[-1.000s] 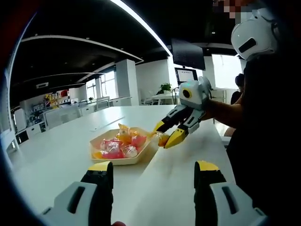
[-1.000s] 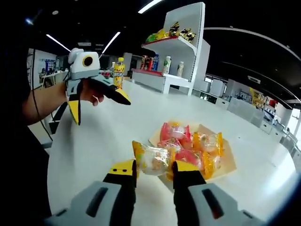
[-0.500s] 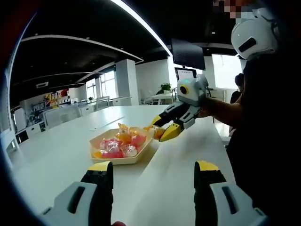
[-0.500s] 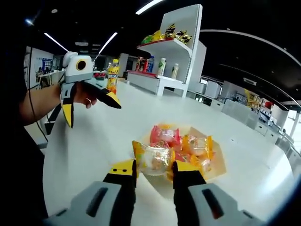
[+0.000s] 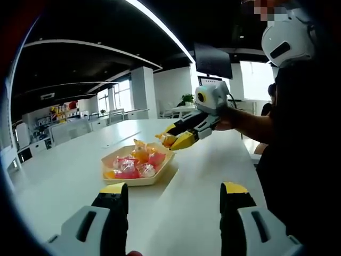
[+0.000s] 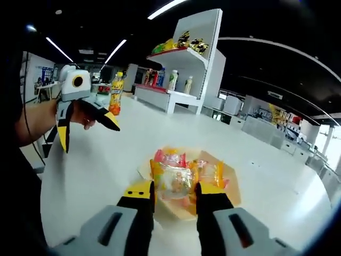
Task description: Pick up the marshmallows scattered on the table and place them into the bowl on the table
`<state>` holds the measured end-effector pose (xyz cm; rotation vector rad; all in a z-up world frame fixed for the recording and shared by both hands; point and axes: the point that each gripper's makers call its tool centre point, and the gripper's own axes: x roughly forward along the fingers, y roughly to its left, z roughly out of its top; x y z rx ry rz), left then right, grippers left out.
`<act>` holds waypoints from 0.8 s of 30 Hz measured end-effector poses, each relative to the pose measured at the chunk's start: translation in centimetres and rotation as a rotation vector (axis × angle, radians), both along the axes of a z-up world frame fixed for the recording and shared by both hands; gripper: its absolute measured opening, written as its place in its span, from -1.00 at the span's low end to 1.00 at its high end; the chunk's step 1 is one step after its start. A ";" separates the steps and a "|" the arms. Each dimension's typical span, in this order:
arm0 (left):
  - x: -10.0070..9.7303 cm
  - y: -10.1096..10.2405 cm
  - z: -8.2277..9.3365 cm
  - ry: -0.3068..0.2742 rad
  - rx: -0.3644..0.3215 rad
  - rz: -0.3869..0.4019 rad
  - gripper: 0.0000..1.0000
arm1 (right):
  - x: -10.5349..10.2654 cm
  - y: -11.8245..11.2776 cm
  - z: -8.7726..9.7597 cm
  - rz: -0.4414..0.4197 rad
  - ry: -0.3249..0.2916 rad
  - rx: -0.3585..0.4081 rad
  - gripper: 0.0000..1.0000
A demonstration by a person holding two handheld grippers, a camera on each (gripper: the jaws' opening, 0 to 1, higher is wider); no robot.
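A shallow tan bowl (image 5: pixel 125 180) (image 6: pixel 230 194) sits on the white table, holding several wrapped marshmallows (image 5: pixel 133 165) in pink, orange and clear wrappers. My right gripper (image 6: pixel 173 193) (image 5: pixel 170 141) is shut on a clear-wrapped marshmallow (image 6: pixel 173 180) (image 5: pixel 168 141) and hangs above the bowl's near rim. My left gripper (image 5: pixel 173 196) (image 6: pixel 88 130) is open with nothing between its jaws, held off to the side of the bowl above bare table.
The white table (image 5: pixel 202 176) stretches around the bowl. A white shelf unit (image 6: pixel 186 69) with bottles and snacks stands beyond it, and an orange drink bottle (image 6: pixel 114 93) stands on the table's far side. A person's arm (image 5: pixel 250 122) holds the right gripper.
My right gripper has carried the wrapped marshmallow up and over toward the bowl. The left gripper has stayed where it was, still open.
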<state>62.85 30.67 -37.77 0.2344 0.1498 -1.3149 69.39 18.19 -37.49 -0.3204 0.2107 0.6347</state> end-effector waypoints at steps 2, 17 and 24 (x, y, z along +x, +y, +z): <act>0.0 0.0 0.0 0.000 0.001 -0.002 0.37 | 0.3 0.0 0.1 -0.006 -0.008 0.000 -0.40; -0.1 -0.2 -0.1 -0.001 0.008 -0.006 0.37 | 2.1 0.3 1.3 -0.016 -0.047 -0.019 -0.40; 0.0 -0.3 0.1 -0.006 0.007 -0.012 0.37 | 3.7 0.3 2.4 -0.022 -0.063 0.002 -0.40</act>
